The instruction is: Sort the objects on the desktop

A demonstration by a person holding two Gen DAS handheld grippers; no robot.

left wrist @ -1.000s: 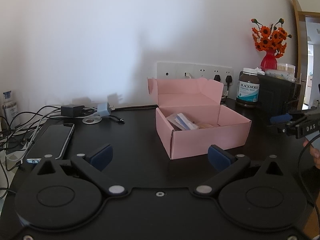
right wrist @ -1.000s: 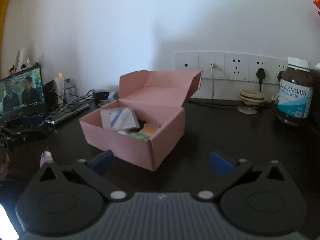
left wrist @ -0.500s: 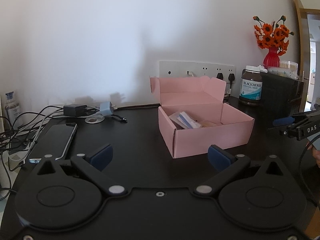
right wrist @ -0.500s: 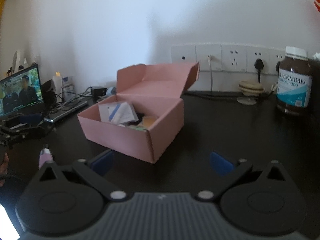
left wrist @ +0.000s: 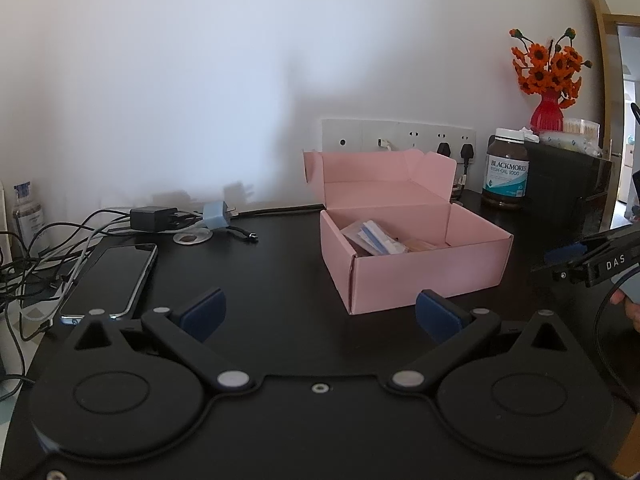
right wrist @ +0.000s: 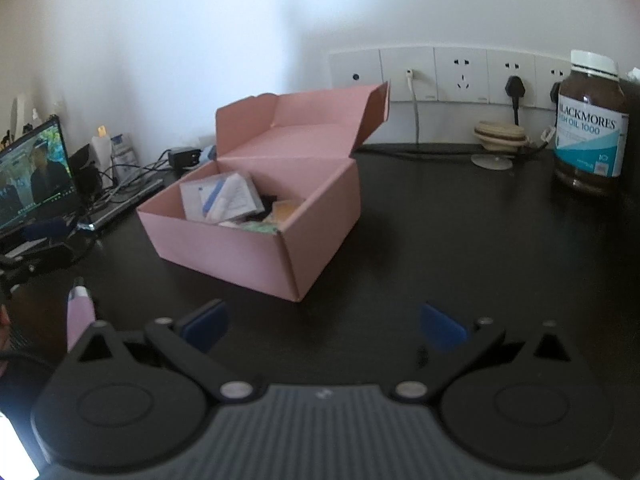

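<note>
The pink box (left wrist: 416,256) sits lid-up mid-tabletop (left wrist: 280,272), its contents half hidden by the walls. A pink tube (right wrist: 80,312) is partly covered. Both the left tool (left wrist: 318,314) and right tool (right wrist: 322,322) are released over bare tabletop.

Pink box (right wrist: 256,240): contents partly hidden by its near wall; packets inside too blurred to identify.
Pink tube (right wrist: 79,314): lower end hidden behind the right gripper's body.
Laptop screen (right wrist: 32,176): cut off at left edge.
Phone (left wrist: 110,280): near end hidden behind gripper linkage.
</note>
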